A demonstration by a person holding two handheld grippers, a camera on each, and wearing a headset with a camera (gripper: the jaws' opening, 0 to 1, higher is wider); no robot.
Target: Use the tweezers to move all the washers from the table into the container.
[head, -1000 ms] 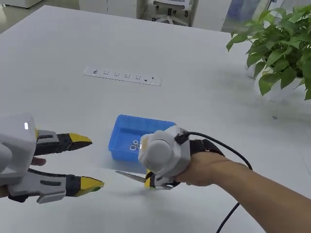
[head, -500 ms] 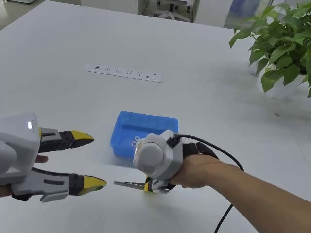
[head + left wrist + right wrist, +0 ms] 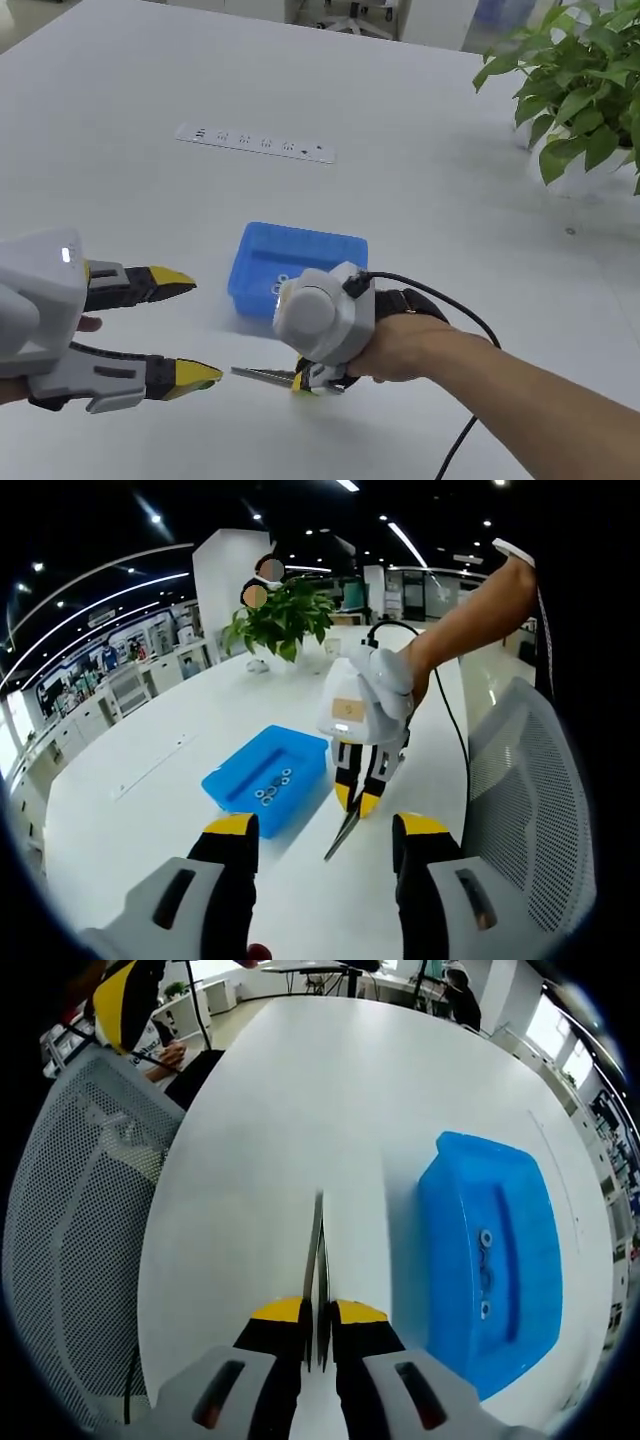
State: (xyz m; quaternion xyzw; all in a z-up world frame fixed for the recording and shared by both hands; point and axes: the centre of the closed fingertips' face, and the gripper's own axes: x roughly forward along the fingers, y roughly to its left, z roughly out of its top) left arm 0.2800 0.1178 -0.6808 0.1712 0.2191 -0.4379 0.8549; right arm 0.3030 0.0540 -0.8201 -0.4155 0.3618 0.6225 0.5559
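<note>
Nothing is seen between the tips of the tweezers (image 3: 318, 1250), which are held low over the white surface (image 3: 450, 180), just beside the blue container (image 3: 300, 238). Several washers (image 3: 486, 1270) are seen lying in a row on the container's floor. The task is therefore judged to be far along, perhaps finished. Whether any washer is left elsewhere on the surface cannot be told.

The left tongs (image 3: 203, 328) are held nearest, spread wide and empty, level above the surface and aimed at the tweezers. The right tongs (image 3: 308, 378) are closed narrowly on the tweezers' handle end. They are gripped by a hand (image 3: 410, 350) whose forearm reaches in from the lower right, and the tweezers are pointed roughly flat toward the left tongs. Farther off a power strip (image 3: 255, 143) is laid, and a potted plant (image 3: 580, 90) is stood at the far right.
</note>
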